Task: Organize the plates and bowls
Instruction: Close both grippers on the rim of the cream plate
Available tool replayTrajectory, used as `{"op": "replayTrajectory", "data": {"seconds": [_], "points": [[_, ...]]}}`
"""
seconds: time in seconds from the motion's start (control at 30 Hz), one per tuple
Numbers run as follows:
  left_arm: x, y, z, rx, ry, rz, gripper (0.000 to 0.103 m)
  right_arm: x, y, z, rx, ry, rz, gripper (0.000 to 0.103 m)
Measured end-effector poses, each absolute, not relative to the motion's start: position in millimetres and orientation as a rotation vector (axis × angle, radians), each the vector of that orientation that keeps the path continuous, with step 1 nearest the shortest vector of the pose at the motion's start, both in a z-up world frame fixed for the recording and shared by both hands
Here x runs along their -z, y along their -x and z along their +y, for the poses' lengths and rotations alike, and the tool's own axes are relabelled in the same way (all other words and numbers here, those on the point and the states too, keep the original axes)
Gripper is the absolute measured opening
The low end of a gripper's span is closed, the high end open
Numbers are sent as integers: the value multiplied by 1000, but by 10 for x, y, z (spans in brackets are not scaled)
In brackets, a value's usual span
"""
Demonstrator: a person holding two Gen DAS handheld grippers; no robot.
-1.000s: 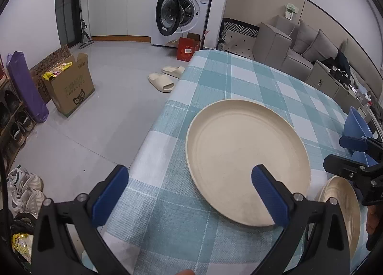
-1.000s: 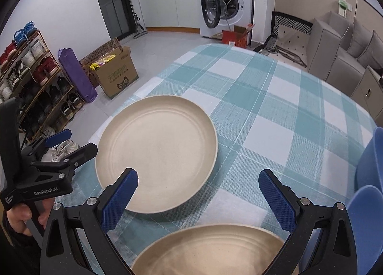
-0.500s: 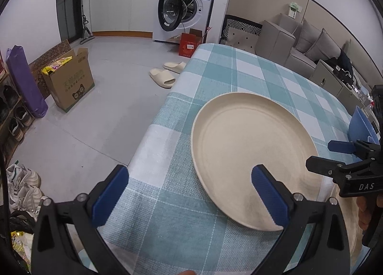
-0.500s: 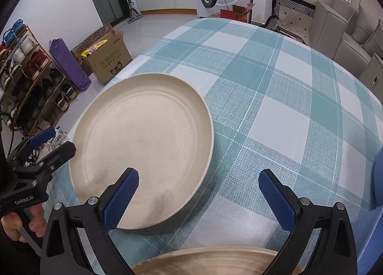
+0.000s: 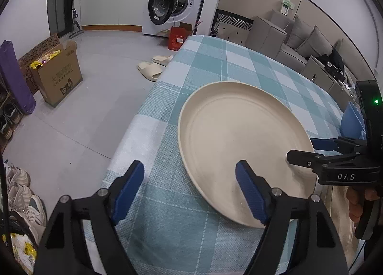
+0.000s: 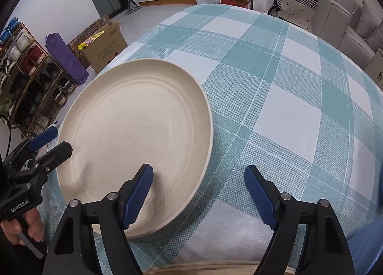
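A large cream plate lies flat on the teal checked tablecloth, near the table's left edge. My left gripper straddles the plate's near-left rim, one pad over the plate, the other over the cloth. Its jaws are closing, and the pads stand clear of the rim. My right gripper straddles the opposite rim the same way, also closing without pressing. Each gripper shows in the other's view: right gripper, left gripper. A second tan plate lies just below the right gripper.
Blue bowls stand at the table's right side. The table edge drops to the floor on the left, where a cardboard box, slippers and a shoe rack stand. A sofa is behind.
Both grippers have sunk toward the cream plate and their jaws have narrowed. The right gripper has moved forward, so the tan plate has slid to the bottom edge of its view.
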State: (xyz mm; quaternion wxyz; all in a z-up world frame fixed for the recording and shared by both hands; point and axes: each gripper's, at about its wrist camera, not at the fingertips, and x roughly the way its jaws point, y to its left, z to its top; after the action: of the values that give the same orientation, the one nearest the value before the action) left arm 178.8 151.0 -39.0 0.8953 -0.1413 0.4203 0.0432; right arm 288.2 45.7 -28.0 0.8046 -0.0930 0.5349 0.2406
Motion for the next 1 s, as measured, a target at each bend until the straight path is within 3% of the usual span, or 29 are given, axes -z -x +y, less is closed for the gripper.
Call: {"op": "replayTrajectory", "data": {"seconds": [0.23, 0.47, 0.73, 1.0], "points": [[420, -1800, 1496, -70, 307, 880, 62, 259, -2863, 510, -520, 228, 1134, 61], [441, -1794, 1525, -62, 327, 883, 50, 238, -2884, 502, -531, 210, 1138, 52], [453, -1790, 1508, -39, 334, 885, 35, 223, -2826, 555, -560, 230, 1124, 36], [441, -1789, 1456, -36, 304, 886, 25, 212, -2788, 557, -560, 246, 1104, 31]]}}
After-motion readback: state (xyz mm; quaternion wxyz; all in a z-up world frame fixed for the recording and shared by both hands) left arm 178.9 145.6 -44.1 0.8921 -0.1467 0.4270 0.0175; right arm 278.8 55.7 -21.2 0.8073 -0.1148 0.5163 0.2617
